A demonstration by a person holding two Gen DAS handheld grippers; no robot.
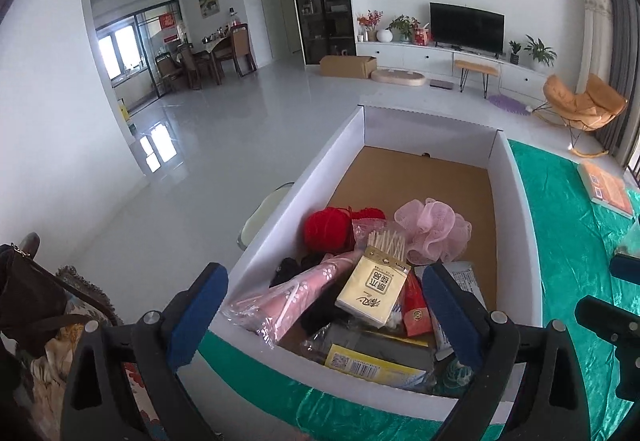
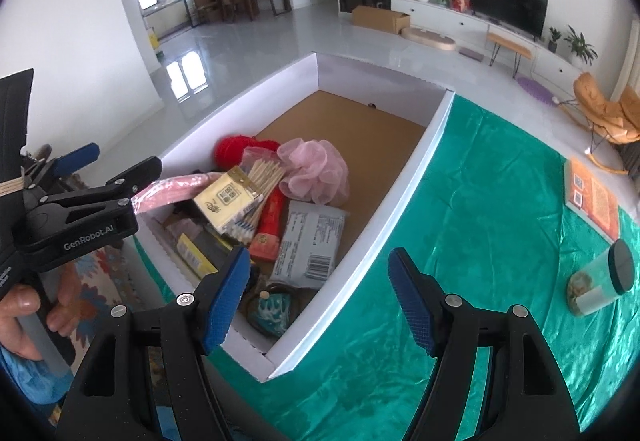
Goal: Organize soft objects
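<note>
A white cardboard box (image 1: 516,177) (image 2: 400,201) stands on a green cloth. Its near end holds a pile: a red yarn ball (image 1: 324,229) (image 2: 230,149), a pink mesh bath pouf (image 1: 434,229) (image 2: 316,171), a pink packaged item (image 1: 288,293) (image 2: 176,191), a yellow tissue pack (image 1: 374,287) (image 2: 224,201), cotton swabs (image 1: 386,241), a red packet (image 2: 270,225) and a white sachet (image 2: 310,241). My left gripper (image 1: 324,301) (image 2: 116,157) is open over the box's near end. My right gripper (image 2: 320,273) is open and empty over the box's right wall.
The far half of the box floor (image 1: 420,185) is bare brown cardboard. On the green cloth (image 2: 480,201) at the right lie an orange book (image 2: 592,201) and a tipped clear jar (image 2: 600,281). Bags and cloths (image 1: 40,321) sit left of the table.
</note>
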